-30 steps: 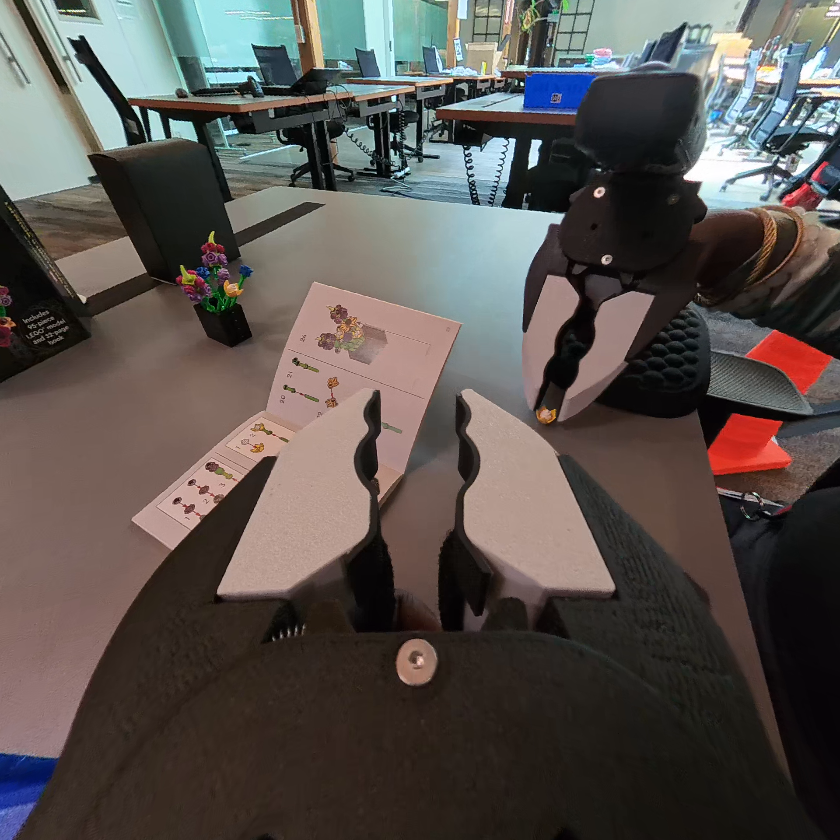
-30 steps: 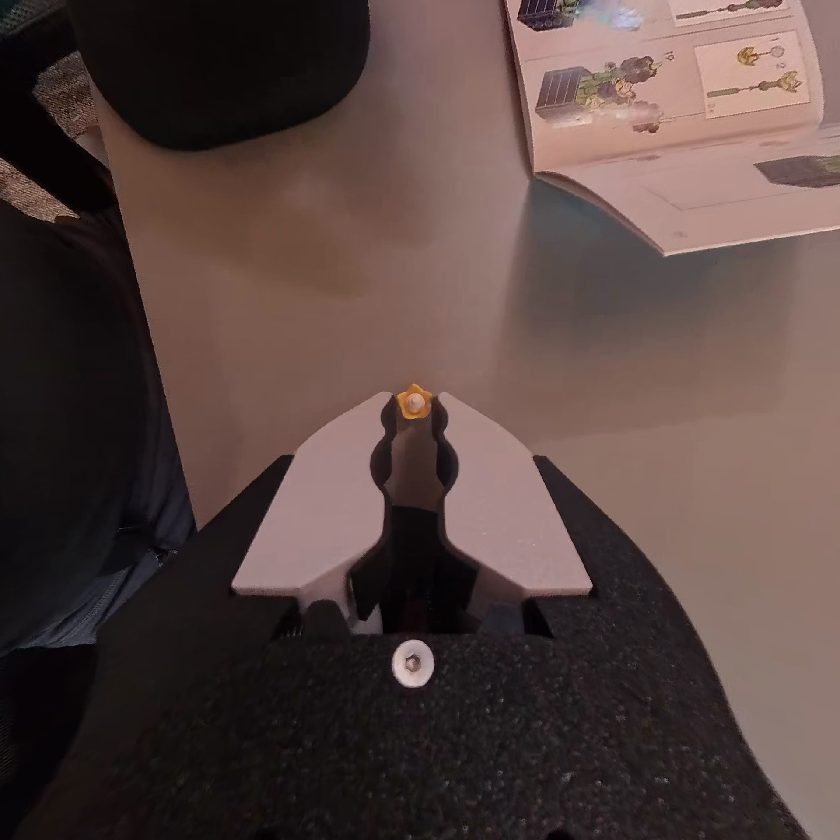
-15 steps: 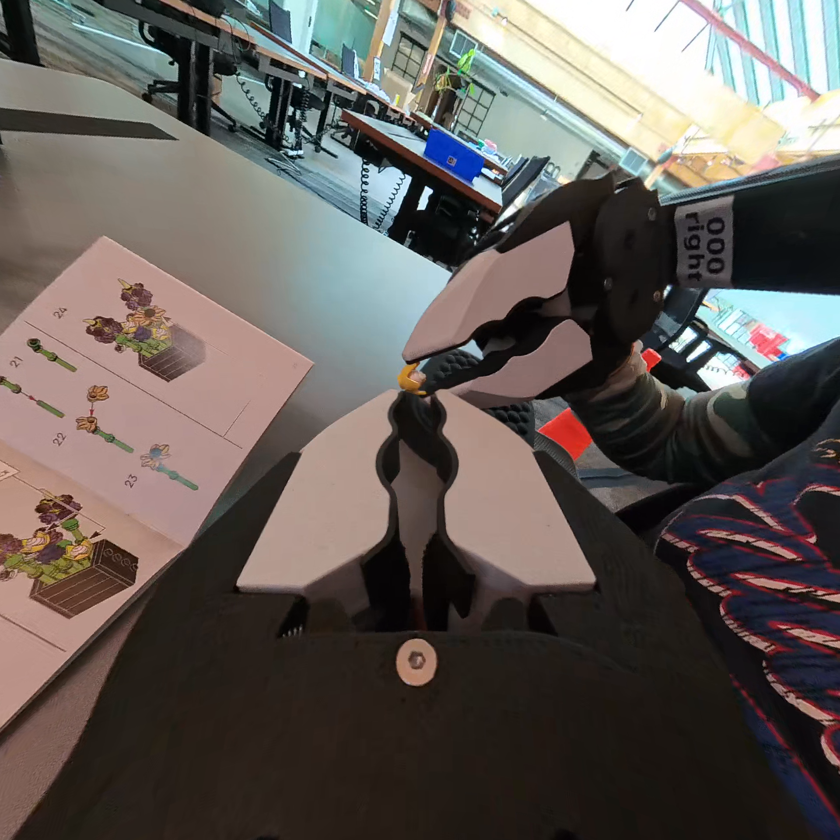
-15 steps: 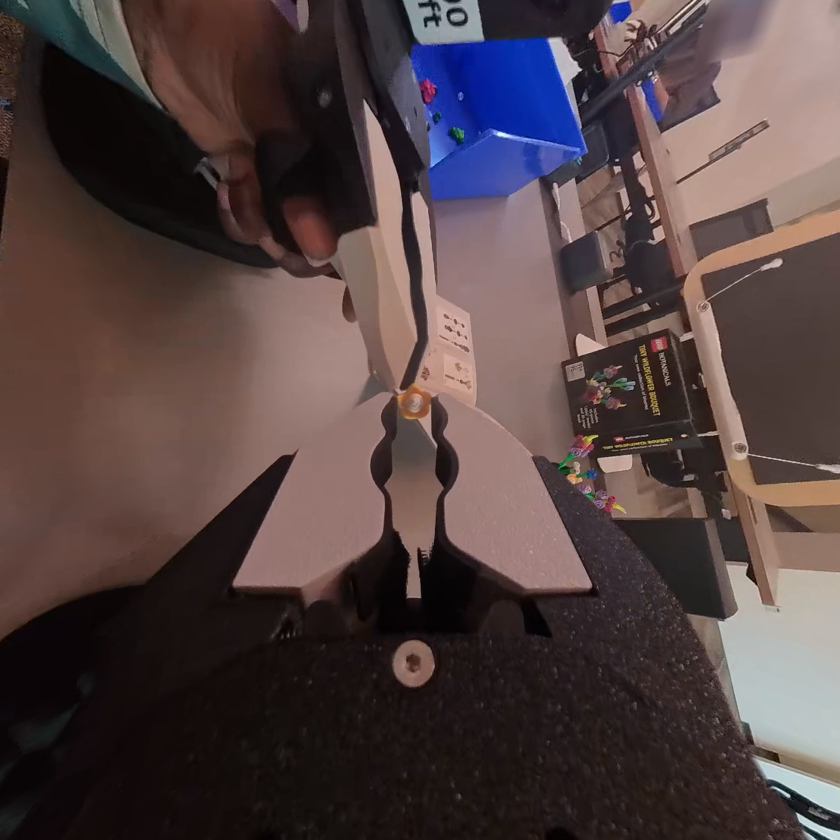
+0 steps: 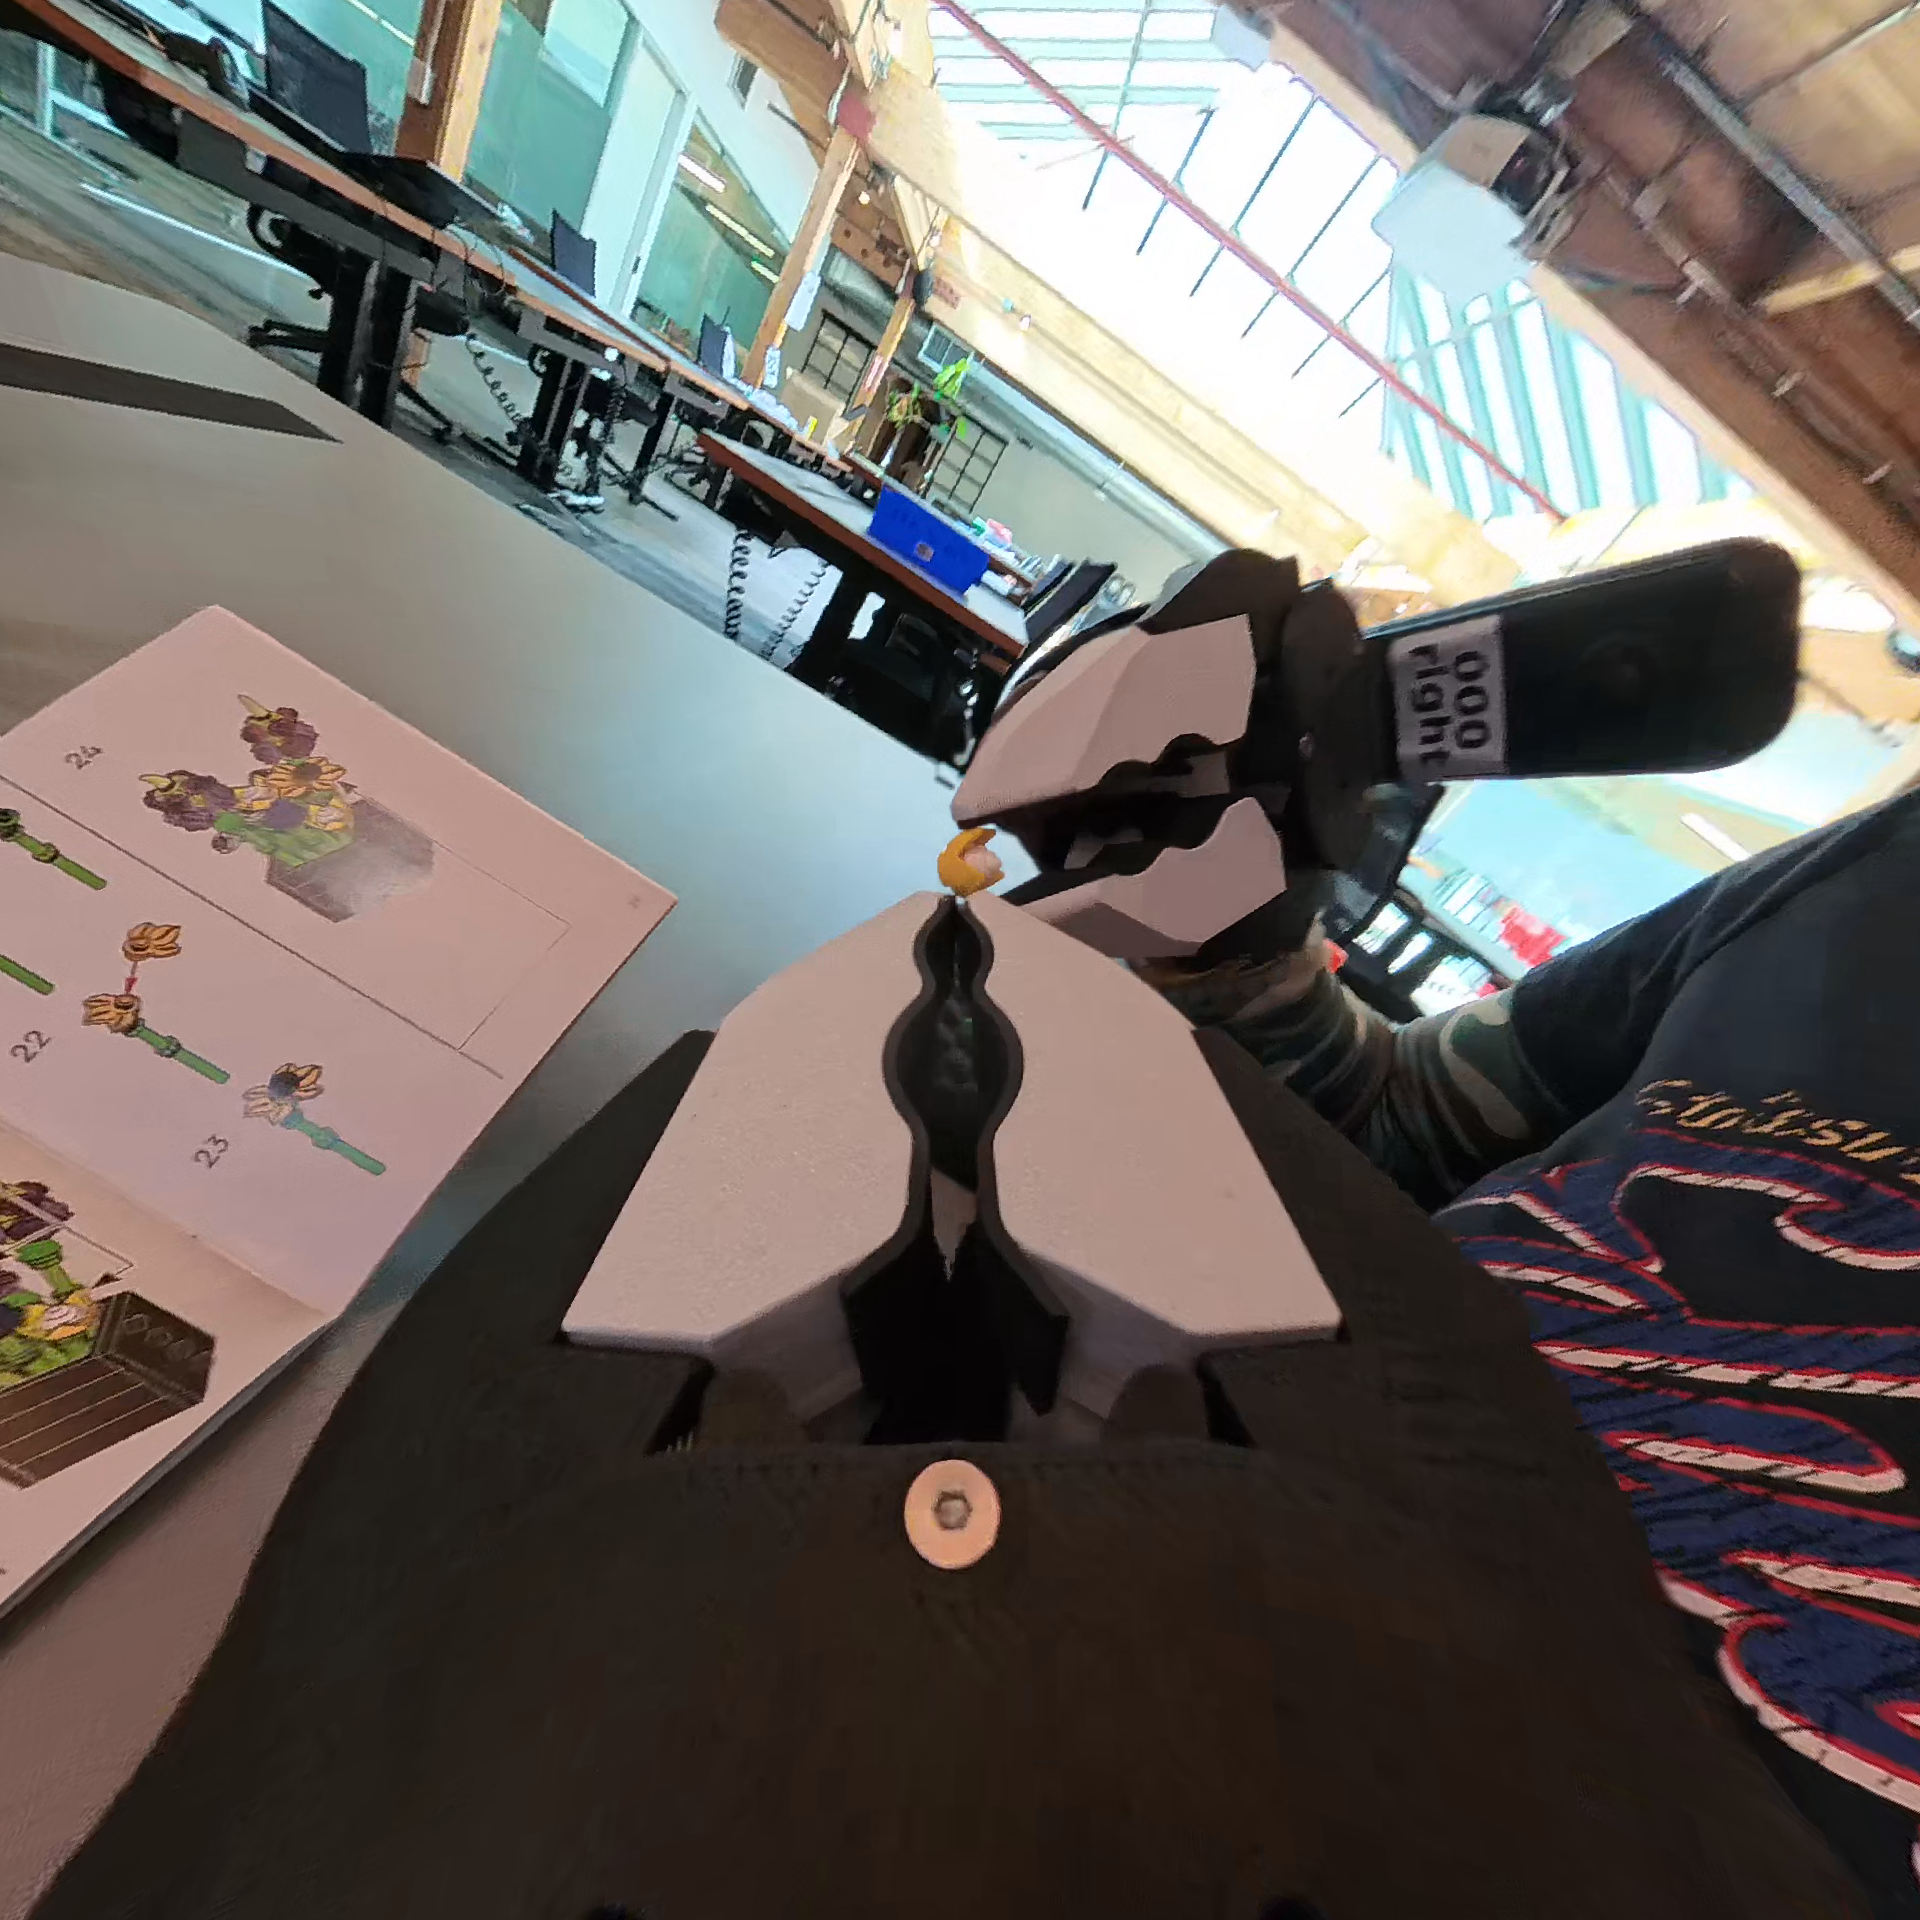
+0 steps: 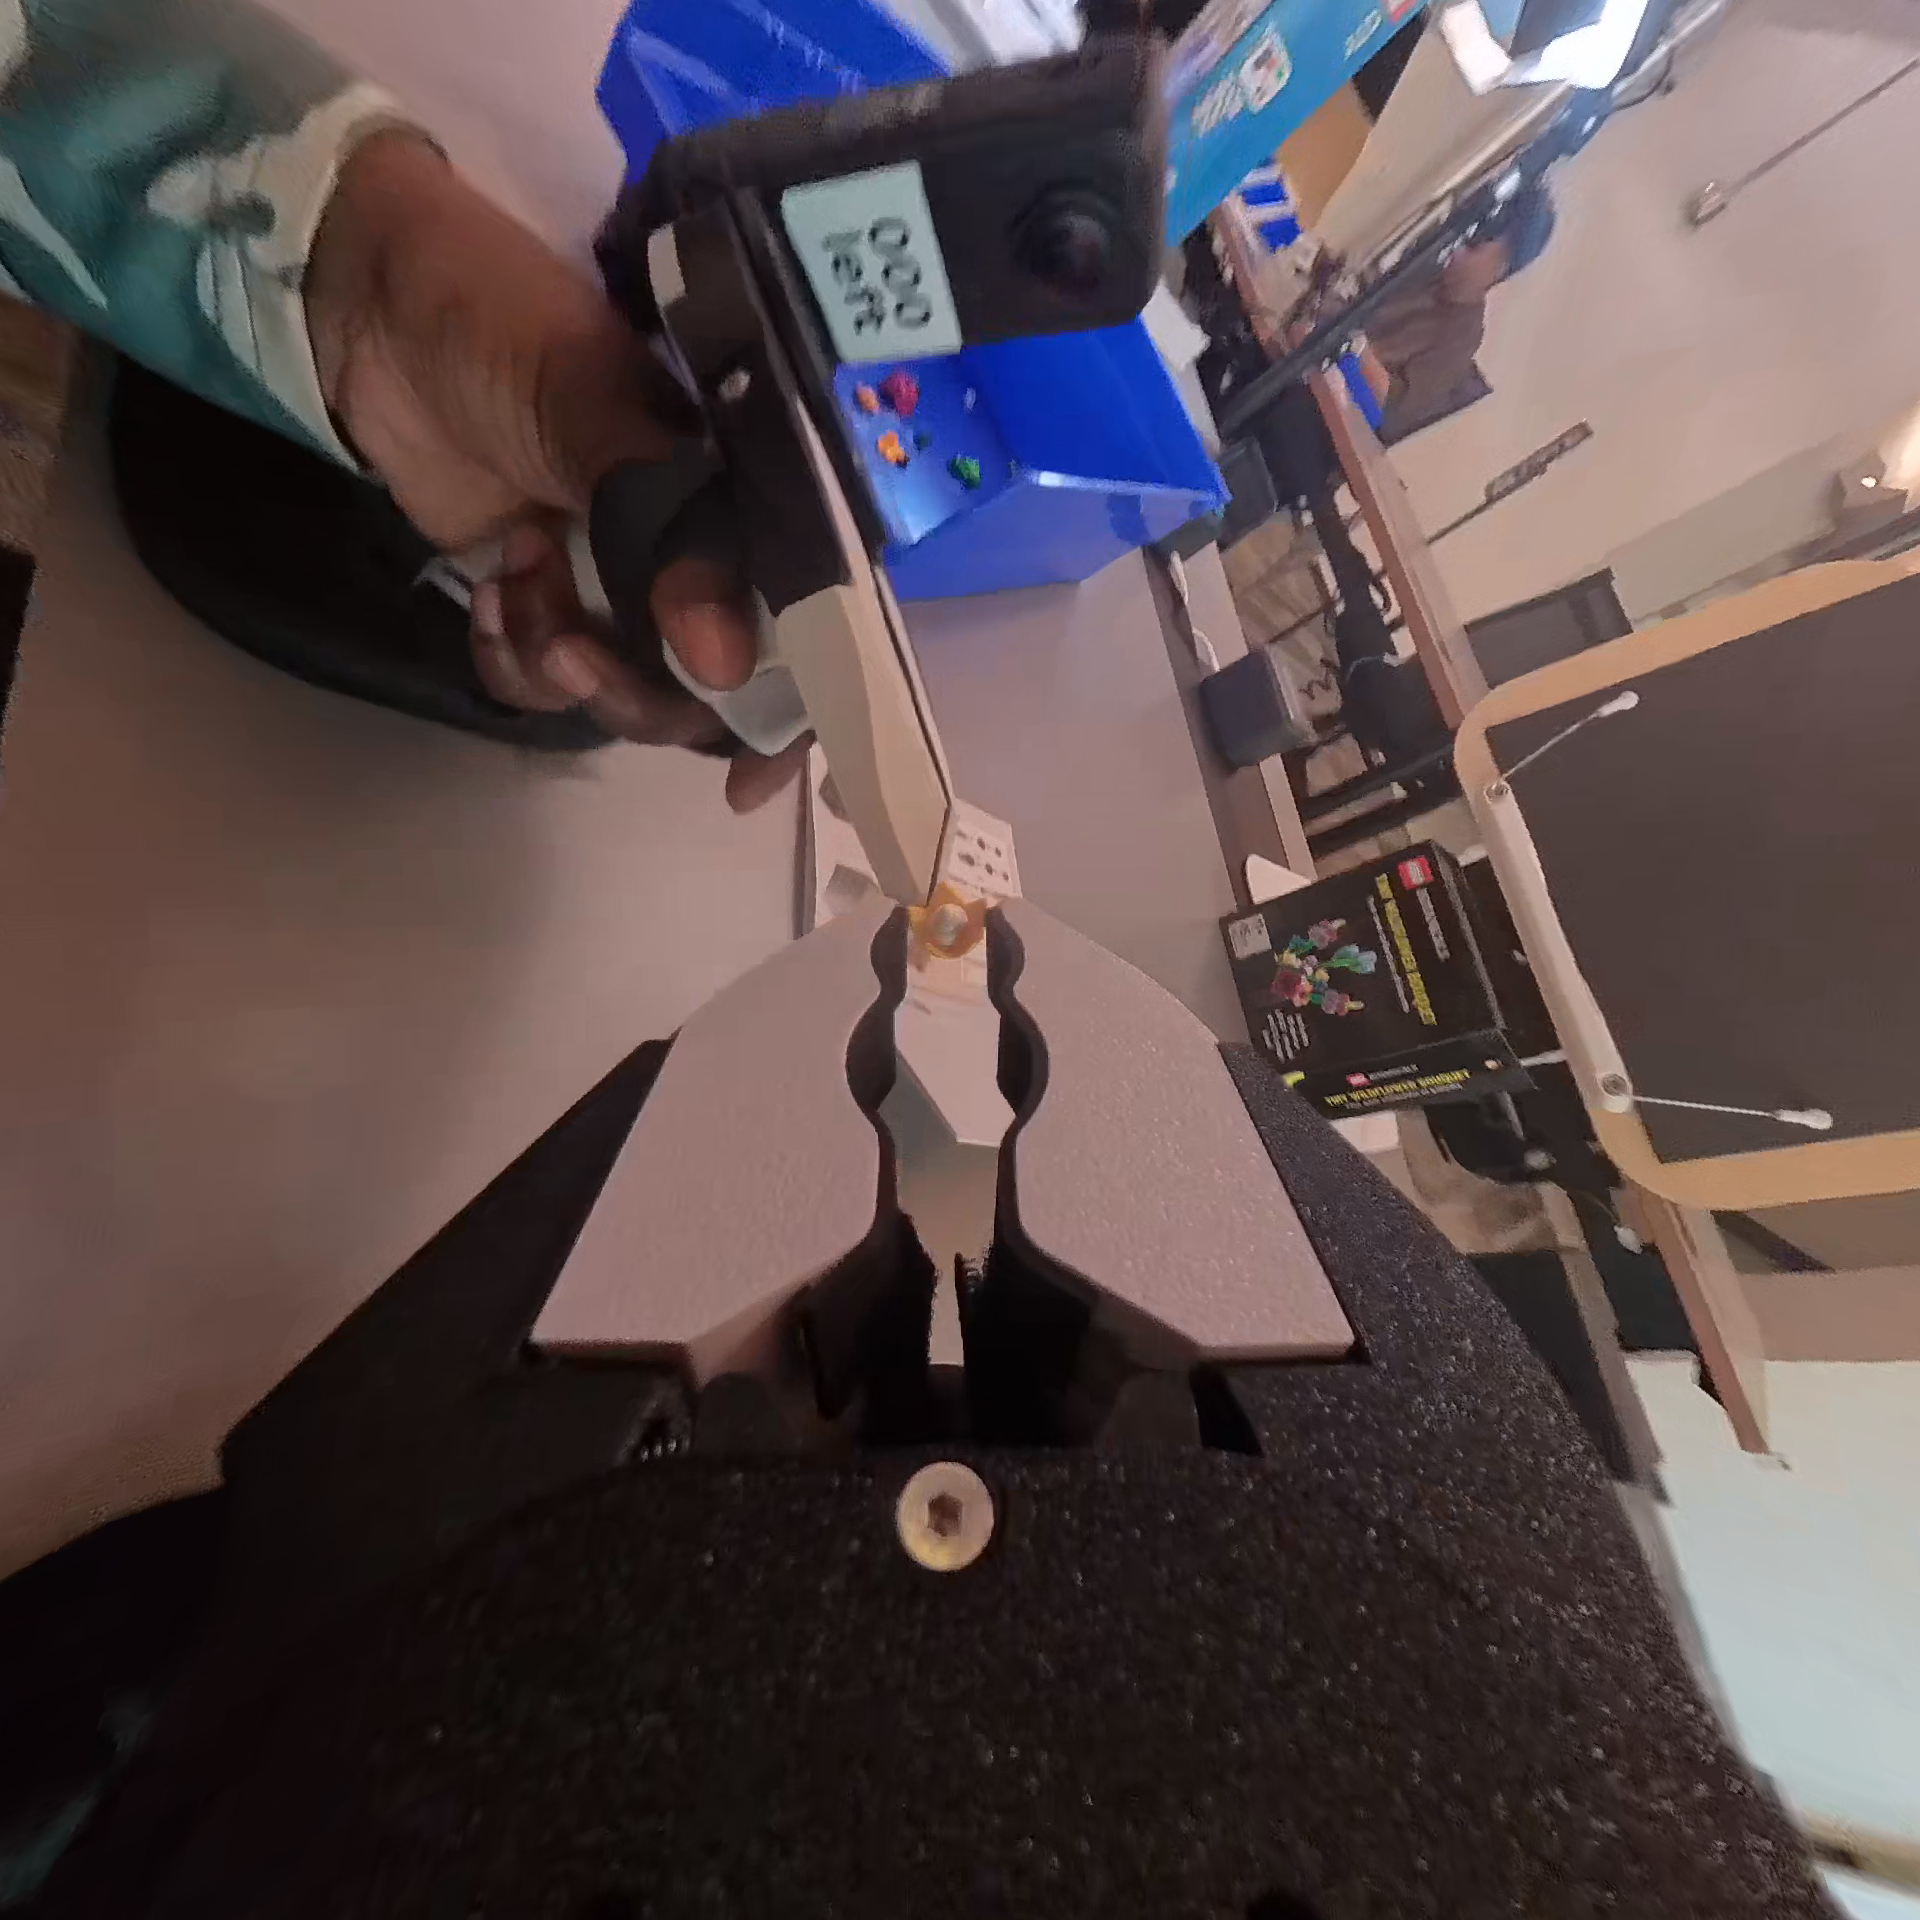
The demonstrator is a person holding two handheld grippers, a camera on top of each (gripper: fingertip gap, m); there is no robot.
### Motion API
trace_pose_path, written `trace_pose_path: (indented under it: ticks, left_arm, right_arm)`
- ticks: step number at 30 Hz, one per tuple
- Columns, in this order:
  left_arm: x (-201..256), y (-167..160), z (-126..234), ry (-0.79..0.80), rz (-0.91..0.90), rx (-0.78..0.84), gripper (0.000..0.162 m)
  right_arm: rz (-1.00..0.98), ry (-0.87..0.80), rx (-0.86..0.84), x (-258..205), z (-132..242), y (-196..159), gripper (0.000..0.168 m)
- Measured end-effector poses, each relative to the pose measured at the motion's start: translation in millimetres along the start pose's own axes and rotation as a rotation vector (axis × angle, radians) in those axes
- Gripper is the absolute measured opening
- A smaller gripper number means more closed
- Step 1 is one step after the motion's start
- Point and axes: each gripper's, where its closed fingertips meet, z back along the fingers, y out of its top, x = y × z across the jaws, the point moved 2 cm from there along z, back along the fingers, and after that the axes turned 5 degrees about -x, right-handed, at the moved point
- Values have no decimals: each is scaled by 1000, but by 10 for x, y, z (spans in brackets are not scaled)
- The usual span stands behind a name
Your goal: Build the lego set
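A small yellow flower piece [image 6: 948, 925] is pinched at the tips of my right gripper [image 6: 945, 932], which is shut on it and held in the air above the grey table [image 5: 416, 582]. My left gripper [image 5: 951, 906] is shut, with nothing visible between its tips. Its tips meet the flower piece [image 5: 964, 860] from below. In the left wrist view the right gripper [image 5: 987, 857] comes in from the upper right. In the right wrist view the left gripper [image 6: 923, 888] comes down edge-on from above, held by a hand [image 6: 499, 416].
The open instruction booklet [image 5: 260, 935] lies on the table to the left. A blue bin [image 6: 1039, 457] with loose coloured pieces stands behind the left gripper. The black set box [image 6: 1361, 987] stands farther off. The person's torso [image 5: 1714, 1299] is close on the right. Less than 4 cm separates the two grippers' tips.
Both grippers have risen off the table and come tip to tip. The left gripper went from open to shut. The right kept hold of the yellow flower piece.
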Motion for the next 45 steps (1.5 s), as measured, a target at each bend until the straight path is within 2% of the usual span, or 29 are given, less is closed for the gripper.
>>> trace_pose_path:
  ticks: [3, 5, 10, 21, 30, 36, 39, 45]
  left_arm:
    - [27, 32, 26, -56, 56, 38, 0]
    - [14, 33, 35, -57, 71, 39, 1]
    - [21, 40, 47, -30, 11, 14, 10]
    - [-44, 67, 60, 184, -222, -32, 6]
    - [-31, 66, 66, 152, -200, -11, 0]
    - [-40, 70, 72, 143, -183, -6, 5]
    - [-29, 71, 78, 145, -199, -5, 0]
    - [27, 100, 100, 48, -108, 45, 0]
  right_arm:
    - [-70, 29, 108, 21, 25, 52, 14]
    - [-75, 23, 123, 42, 34, 64, 14]
    - [-24, 9, 53, 42, 4, 21, 14]
    - [48, -17, -48, 34, -62, 6, 14]
    - [107, -36, -84, 22, -79, 17, 14]
    - [118, -31, -79, 22, -83, 32, 14]
    - [118, -34, -75, 29, -83, 40, 14]
    - [34, -4, 35, 47, -47, 88, 15]
